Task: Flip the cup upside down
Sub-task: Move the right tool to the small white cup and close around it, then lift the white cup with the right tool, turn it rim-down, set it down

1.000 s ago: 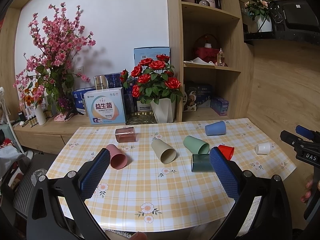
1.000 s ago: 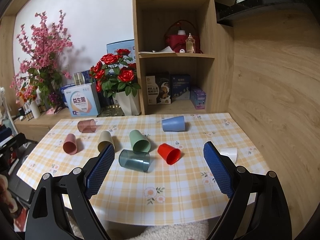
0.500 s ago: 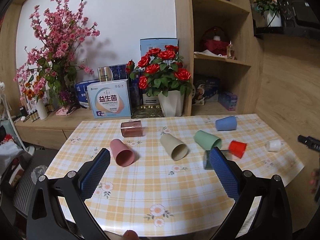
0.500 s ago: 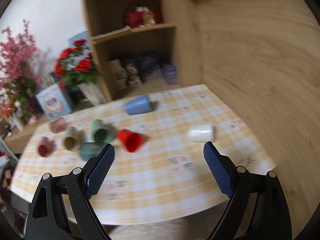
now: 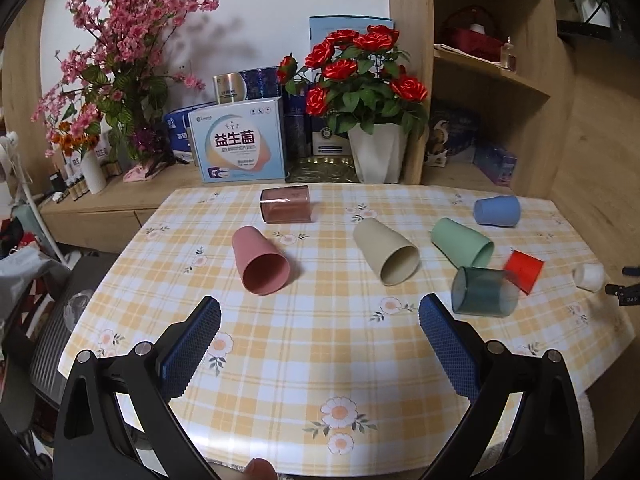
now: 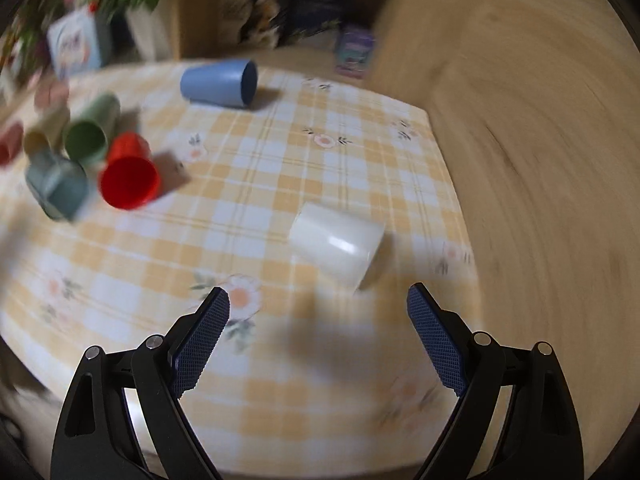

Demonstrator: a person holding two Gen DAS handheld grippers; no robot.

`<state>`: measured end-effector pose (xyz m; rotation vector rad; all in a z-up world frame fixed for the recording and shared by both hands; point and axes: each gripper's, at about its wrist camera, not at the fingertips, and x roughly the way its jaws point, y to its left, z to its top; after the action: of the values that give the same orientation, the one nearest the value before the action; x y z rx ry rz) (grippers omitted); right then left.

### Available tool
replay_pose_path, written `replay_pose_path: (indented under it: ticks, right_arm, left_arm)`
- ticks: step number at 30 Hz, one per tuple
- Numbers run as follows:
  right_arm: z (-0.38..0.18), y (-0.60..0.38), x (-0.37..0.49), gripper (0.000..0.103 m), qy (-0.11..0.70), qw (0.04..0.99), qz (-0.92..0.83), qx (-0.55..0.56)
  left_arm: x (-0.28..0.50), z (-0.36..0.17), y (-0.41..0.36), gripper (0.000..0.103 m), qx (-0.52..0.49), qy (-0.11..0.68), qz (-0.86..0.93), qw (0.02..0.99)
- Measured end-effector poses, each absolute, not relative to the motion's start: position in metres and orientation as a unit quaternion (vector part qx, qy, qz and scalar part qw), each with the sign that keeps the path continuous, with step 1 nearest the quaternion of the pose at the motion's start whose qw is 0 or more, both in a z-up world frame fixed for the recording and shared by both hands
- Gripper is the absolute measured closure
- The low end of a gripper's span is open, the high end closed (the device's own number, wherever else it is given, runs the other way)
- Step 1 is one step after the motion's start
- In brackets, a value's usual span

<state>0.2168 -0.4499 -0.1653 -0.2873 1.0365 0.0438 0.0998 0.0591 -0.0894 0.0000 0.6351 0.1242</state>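
My right claw (image 6: 318, 310) is spread wide at the bottom of the right wrist view, holding nothing. The small white plastic cup (image 6: 336, 242) lies on its side just above and between the blue pads, a little right of centre, its mouth apparently turned toward the lower right. I judge this the cup to be flipped. It lies near the right edge of the yellow-and-white checked tablecloth (image 6: 280, 152).

Risk 1: this view is smeared with motion blur, so I judge the claw is moving. A fast arrival could knock the cup, which should roll easily on its round wall, toward the nearby table edge.
Risk 2: pinching close to the thin rim may squeeze or eject the light cup.

My left claw (image 5: 318, 318) is likewise spread and empty, at the bottom of the left wrist view, well short of every cup.

Containers, all lying on their sides:
- pink plastic cup (image 5: 260, 266), centre left, interior visibly empty;
- beige plastic cup (image 5: 386, 256), centre, interior visibly empty;
- red plastic cup (image 6: 128, 172), left in the right wrist view, interior visibly empty;
- pale green cup (image 5: 462, 242) and blue cup (image 5: 496, 211), right, nothing seen inside;
- translucent teal tumbler (image 5: 482, 292) and translucent brown tumbler (image 5: 286, 209), apparently empty.
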Motion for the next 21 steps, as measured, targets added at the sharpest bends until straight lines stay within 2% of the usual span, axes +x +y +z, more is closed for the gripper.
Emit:
replay_pose_path:
  ticks: [10, 16, 17, 18, 21]
  right_arm:
    - [-0.215, -0.433, 0.288, 0.016, 0.578, 0.743, 0.117, -0.317]
    - [-0.224, -0.441, 0.31, 0.016, 0.605, 0.725, 0.131, -0.303]
    - [-0.226, -0.443, 0.313, 0.02, 0.606, 0.725, 0.131, -0.299]
    - [-0.227, -0.446, 0.314, 0.032, 0.608, 0.726, 0.13, -0.293]
    - [-0.226, -0.457, 0.318, 0.041, 0.614, 0.732, 0.124, -0.268]
  left_arm:
    - [0.115, -0.099, 0.062, 0.006, 0.004, 0.326, 0.1, 0.94]
    - [0.121, -0.101, 0.058, 0.006, 0.005, 0.33, 0.096, 0.939]
    - [0.123, -0.101, 0.057, 0.006, 0.005, 0.332, 0.092, 0.939]
    - [0.124, -0.102, 0.056, 0.006, 0.005, 0.334, 0.089, 0.938]
    - [0.127, -0.104, 0.052, 0.006, 0.004, 0.338, 0.081, 0.937]
